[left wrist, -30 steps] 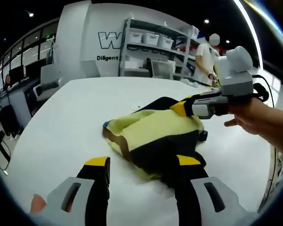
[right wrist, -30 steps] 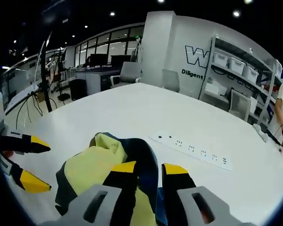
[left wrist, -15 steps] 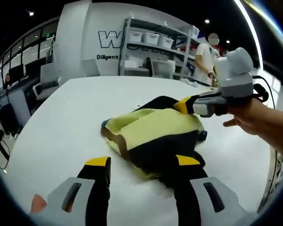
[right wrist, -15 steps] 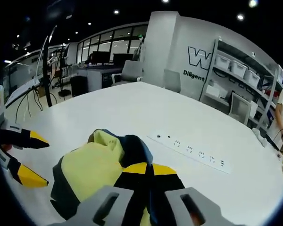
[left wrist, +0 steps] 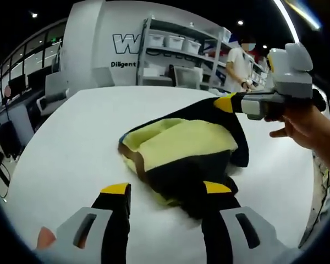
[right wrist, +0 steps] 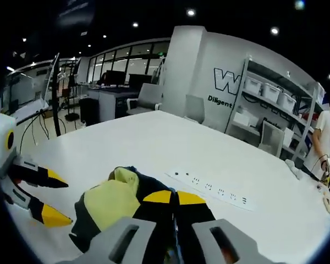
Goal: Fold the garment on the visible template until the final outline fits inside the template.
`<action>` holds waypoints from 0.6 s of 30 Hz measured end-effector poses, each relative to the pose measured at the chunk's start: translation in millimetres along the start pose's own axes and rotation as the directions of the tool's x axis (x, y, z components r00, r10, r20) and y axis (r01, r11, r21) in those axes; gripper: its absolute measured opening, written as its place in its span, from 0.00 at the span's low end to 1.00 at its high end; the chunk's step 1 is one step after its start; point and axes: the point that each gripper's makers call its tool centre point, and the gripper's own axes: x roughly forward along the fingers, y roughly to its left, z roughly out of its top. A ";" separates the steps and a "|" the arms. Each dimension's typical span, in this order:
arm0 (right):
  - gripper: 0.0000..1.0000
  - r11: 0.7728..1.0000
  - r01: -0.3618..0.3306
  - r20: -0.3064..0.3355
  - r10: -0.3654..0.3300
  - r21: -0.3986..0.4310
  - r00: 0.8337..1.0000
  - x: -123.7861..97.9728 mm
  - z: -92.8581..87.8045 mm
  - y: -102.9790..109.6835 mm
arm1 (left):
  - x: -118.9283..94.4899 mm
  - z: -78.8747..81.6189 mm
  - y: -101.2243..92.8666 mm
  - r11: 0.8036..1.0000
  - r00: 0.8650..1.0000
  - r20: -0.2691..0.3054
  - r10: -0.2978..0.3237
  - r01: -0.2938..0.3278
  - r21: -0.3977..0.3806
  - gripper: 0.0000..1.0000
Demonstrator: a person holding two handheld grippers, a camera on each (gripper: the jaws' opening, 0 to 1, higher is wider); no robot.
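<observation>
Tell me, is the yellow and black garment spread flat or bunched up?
Bunched up: the garment lies heaped on the table, one edge lifted by the right tool.

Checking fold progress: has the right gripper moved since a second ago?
Yes. In the left gripper view the right gripper, shut on the garment, has risen from the table, lifting the dark edge toward the shelves.

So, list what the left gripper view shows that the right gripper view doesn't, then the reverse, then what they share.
Left gripper view: the right claw from the side, in a hand, shut on the dark edge of the garment and holding it raised; the left claw has its own jaws open. Right gripper view: a white power strip on the table beyond the garment, and the left claw side-on, open. Both: the yellow-and-dark garment, the white table, the shelving.
</observation>
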 end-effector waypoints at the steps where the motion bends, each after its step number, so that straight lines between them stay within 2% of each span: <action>1: 0.00 1.000 0.011 0.020 -0.011 -0.001 1.000 -9.1 7.2 -2.8 | -0.4 -0.2 -1.5 1.000 1.000 0.001 -0.002 0.002 0.001 0.46; 8: 0.00 0.998 0.057 0.071 -0.058 0.020 0.996 -40.9 22.3 -15.2 | -1.7 0.2 -7.3 1.000 1.000 0.003 -0.012 0.012 0.006 0.45; 18: 0.00 0.993 0.106 0.123 -0.111 0.047 0.986 -74.8 37.1 -30.5 | -2.1 1.4 -13.4 1.000 1.000 0.001 -0.026 0.025 0.013 0.45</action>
